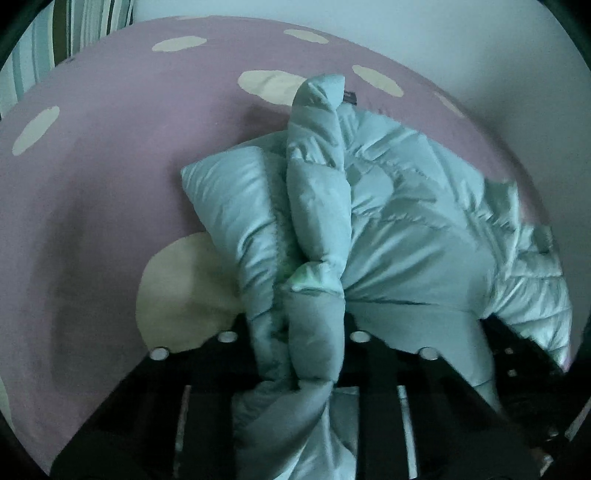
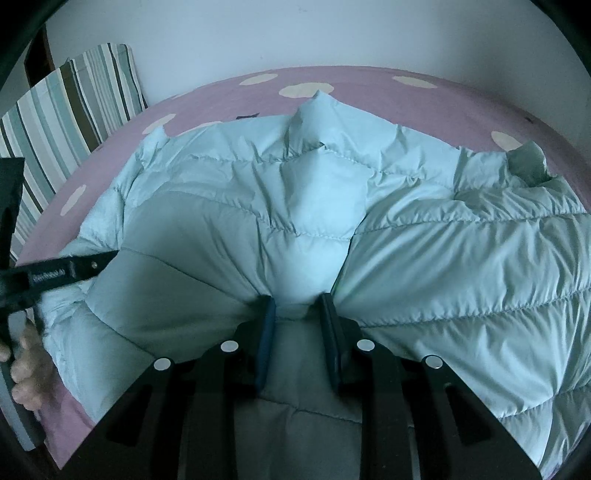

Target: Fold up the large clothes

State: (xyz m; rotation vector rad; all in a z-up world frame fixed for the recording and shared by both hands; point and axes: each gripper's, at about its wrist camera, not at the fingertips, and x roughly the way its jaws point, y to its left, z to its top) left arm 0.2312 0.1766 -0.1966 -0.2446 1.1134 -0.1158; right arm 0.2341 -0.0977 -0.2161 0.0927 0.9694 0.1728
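Note:
A pale mint quilted puffer jacket (image 1: 406, 221) lies on a pink bedsheet with cream dots (image 1: 110, 166). My left gripper (image 1: 314, 343) is shut on a raised, bunched ridge of the jacket, and the fabric hides its fingertips. In the right wrist view the jacket (image 2: 424, 229) spreads wide across the bed. My right gripper (image 2: 297, 310) is shut on a fold of it, and its blue pads (image 2: 266, 332) press the padding from both sides. The left gripper (image 2: 62, 271) shows at the left edge of that view, above a person's hand (image 2: 26, 369).
A striped pillow (image 2: 74, 110) leans at the head of the bed, also visible as the striped pillow (image 1: 74, 37) in the left wrist view. A pale wall (image 2: 295, 33) runs behind the bed. Bare sheet (image 2: 369, 79) lies beyond the jacket.

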